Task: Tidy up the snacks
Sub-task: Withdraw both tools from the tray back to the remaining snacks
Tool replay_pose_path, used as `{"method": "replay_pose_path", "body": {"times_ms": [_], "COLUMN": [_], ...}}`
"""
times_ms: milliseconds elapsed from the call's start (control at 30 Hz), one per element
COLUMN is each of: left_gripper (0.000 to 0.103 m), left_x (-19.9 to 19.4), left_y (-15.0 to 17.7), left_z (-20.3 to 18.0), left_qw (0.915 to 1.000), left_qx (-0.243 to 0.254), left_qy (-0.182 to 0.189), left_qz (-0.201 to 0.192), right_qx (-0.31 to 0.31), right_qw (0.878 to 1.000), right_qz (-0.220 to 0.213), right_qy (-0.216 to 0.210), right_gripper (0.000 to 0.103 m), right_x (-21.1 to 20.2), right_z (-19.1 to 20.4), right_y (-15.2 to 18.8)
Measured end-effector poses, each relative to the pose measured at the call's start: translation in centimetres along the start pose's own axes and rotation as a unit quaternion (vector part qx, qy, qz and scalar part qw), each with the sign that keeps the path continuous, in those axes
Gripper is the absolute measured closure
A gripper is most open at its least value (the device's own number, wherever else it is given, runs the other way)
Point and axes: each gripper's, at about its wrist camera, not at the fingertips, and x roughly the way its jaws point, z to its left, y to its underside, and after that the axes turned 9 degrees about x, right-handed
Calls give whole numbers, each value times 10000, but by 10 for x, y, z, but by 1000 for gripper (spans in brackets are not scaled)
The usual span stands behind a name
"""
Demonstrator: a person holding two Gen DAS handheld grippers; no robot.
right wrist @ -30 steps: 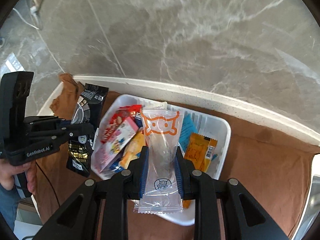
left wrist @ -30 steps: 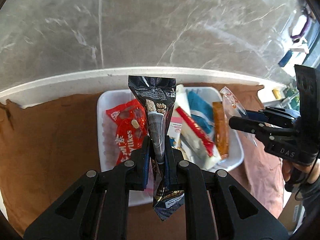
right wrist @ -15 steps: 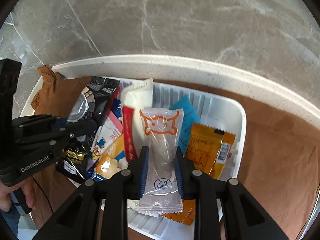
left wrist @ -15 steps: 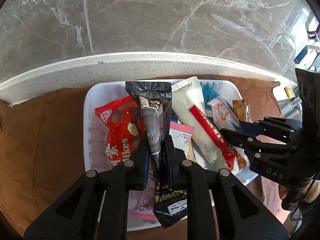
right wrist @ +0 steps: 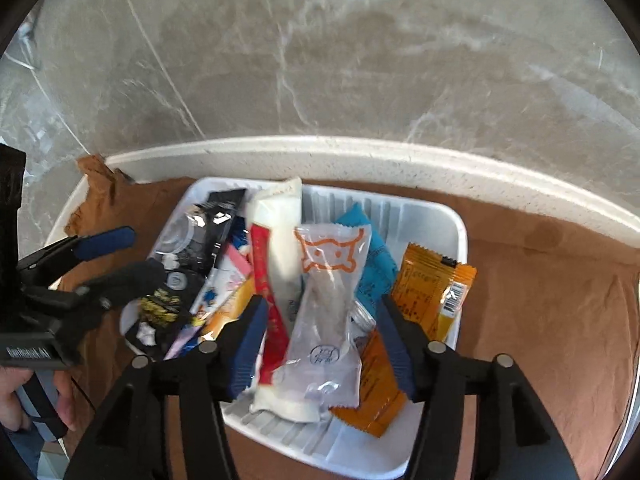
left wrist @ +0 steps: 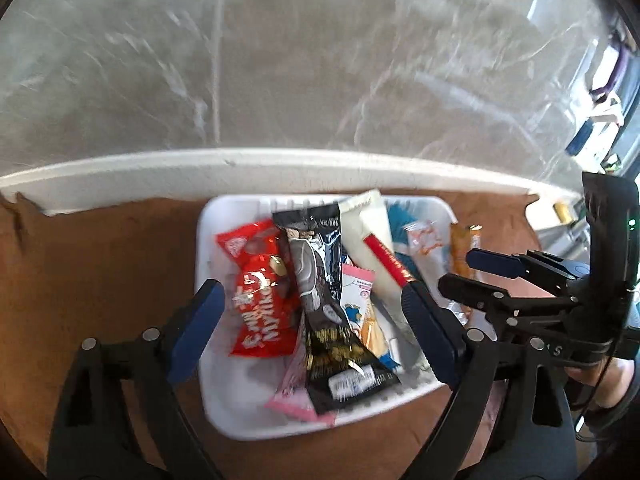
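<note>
On the brown cloth [right wrist: 540, 292] covering the counter [left wrist: 240, 172] sits a white tray [right wrist: 452, 220] heaped with snacks. Both grippers hover over it with fingers spread wide, gripping nothing: the left gripper [left wrist: 316, 324] straddles a black packet [left wrist: 324, 296], the right gripper [right wrist: 324, 340] straddles a clear packet [right wrist: 324, 308]. Both packets lie loose in the tray. Motion blur smears the left view, so print on the red packet [left wrist: 262, 296] is hard to read. A pink packet [left wrist: 298, 396] is mostly buried under the black one, and a blue packet [right wrist: 374, 256] shows only its edges. Orange packets [right wrist: 434, 284] lean against the tray's right wall. Bare tray floor remains at the far right corner; open cloth lies on both sides.
</note>
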Motion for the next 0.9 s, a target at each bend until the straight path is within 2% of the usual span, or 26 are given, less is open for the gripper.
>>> {"method": "replay_pose_path", "body": {"times_ms": [67,133,233,267,333,467,567,667,800,900], "left_gripper": [11,0,0,0,0,0,0,0,0,1], "left_x": [-28,-51,-81,-88,-103,-127,-133,-143,-145,-141], "left_y": [9,22,54,61,85,137,171,203,237,264], "left_z": [0,-1,-4,-2,-2,-6,-13,-22,-34,-54], "left_qw": [9997,9987,9949,9946,9945,9957,9970,9951,9919,9856], "left_qx": [41,149,330,378,516,660,777,942,991,1371], "left_qy": [-14,-100,-283,-300,-387,-141,-33,210,587,680], "left_qz": [-243,-486,-913,-914,-831,-638,-54,228,537,722], "right_qx": [9,107,390,470,663,864,962,983,1393,1393], "right_qw": [9998,9990,9973,9968,9956,9949,9950,9948,9902,9902], "right_qz": [-188,-417,-549,-549,-543,-436,-233,-241,-125,74], "right_qy": [-63,-145,-303,-333,-385,-298,-160,68,55,86], "right_gripper": [40,28,21,20,19,19,19,20,30,37], "right_x": [-22,-46,-75,-82,-99,-125,-140,-157,-175,-175], "right_z": [1,-2,-5,-5,-6,-1,10,21,30,41], "right_y": [5,16,39,47,74,133,181,219,263,286]}}
